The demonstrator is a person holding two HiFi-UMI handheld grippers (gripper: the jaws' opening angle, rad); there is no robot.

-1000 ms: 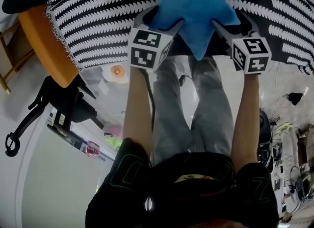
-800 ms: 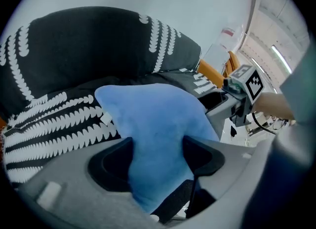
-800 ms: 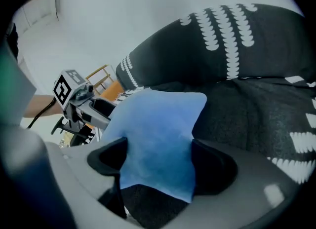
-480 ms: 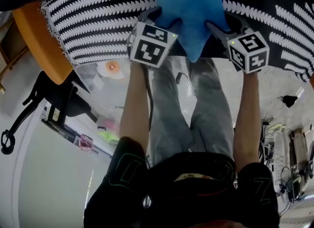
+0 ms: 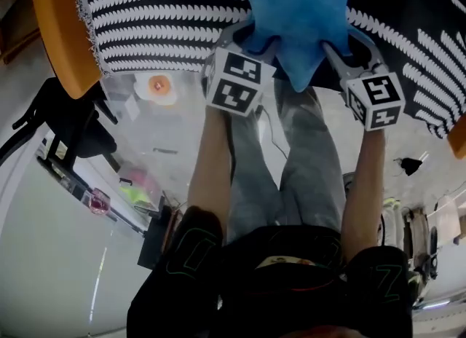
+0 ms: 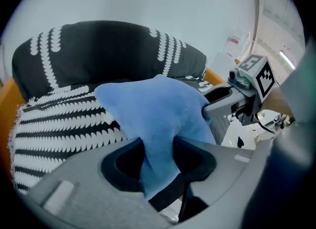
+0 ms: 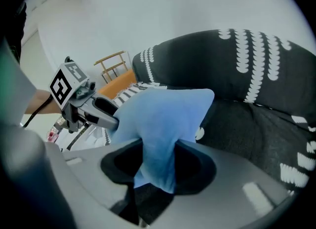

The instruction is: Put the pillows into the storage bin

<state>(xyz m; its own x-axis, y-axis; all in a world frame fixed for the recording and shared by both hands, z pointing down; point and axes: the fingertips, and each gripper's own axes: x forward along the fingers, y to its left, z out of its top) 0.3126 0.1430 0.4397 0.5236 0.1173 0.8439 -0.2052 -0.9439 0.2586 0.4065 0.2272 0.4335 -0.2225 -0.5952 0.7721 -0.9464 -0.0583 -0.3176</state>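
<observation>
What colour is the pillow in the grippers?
The pillow is plain blue; clearest in the left gripper view.

The person stands facing the couch (image 5: 58,30), which spreads ahead of them from ten o'clock round to two o'clock. The small pillow (image 5: 298,9) is at twelve o'clock, over the couch's front edge, between the two grippers. The left gripper (image 5: 246,41) is at eleven o'clock and the right gripper (image 5: 346,51) at one o'clock, each with its jaws closing on a corner of that pillow. Behind and below it, the near-left pillow (image 5: 153,16) lies on the seat toward ten o'clock and the near-right pillow (image 5: 415,30) toward two o'clock. The upright pillow (image 6: 108,50) stands farther back, against the couch back. An office chair (image 5: 65,118) stands on the floor at nine o'clock.
</observation>
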